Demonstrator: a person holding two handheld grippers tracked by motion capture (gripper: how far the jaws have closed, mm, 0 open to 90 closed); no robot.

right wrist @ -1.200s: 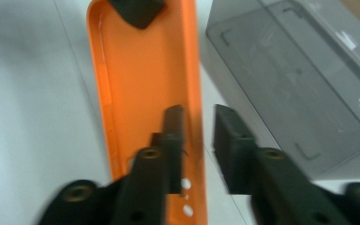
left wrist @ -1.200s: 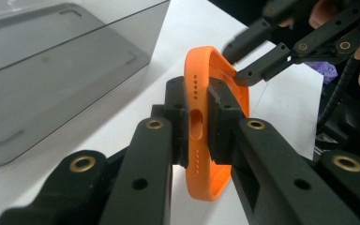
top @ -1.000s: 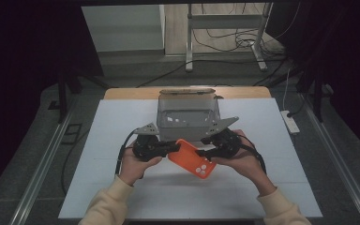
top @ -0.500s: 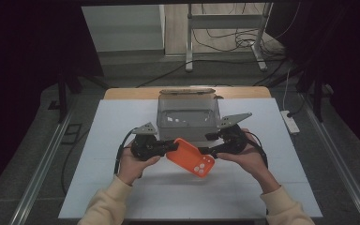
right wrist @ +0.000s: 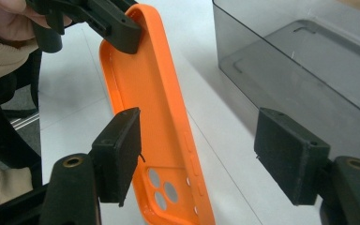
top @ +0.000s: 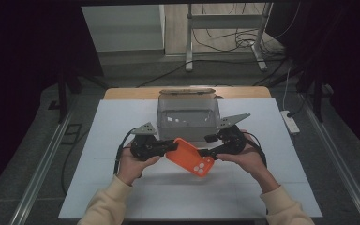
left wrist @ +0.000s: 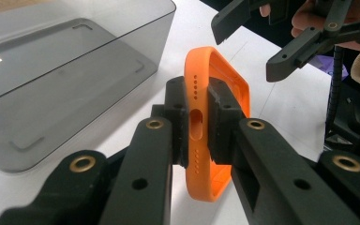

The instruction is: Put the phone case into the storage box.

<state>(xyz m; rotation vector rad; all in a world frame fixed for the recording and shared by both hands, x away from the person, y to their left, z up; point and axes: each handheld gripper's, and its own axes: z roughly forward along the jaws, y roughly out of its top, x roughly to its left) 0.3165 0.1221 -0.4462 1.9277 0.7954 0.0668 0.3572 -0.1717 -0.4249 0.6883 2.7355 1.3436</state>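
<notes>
An orange phone case (top: 190, 158) is held above the white table in front of a grey see-through box (top: 187, 126). My left gripper (top: 168, 145) is shut on its port end; the pads squeeze the rim (left wrist: 194, 75) from both sides in the left gripper view (left wrist: 198, 122). My right gripper (top: 207, 145) is at the camera-hole end. Its jaws have just been opening and stand wide (right wrist: 204, 154), with the case (right wrist: 154, 93) between them, close to the left pad (right wrist: 119, 150) and far from the right one. Farther off, the left gripper (right wrist: 117, 28) pinches the far end.
The grey box (left wrist: 65, 79) stands open-topped just behind the hands, with nothing loose in it (right wrist: 309, 61). The white board (top: 98, 140) spreads out on both sides and in front. A power strip (top: 289, 121) lies on the floor off the right edge.
The right gripper's jaws have spread apart off the case's camera end. The case stays put in the left gripper, and both hands have hardly moved.
</notes>
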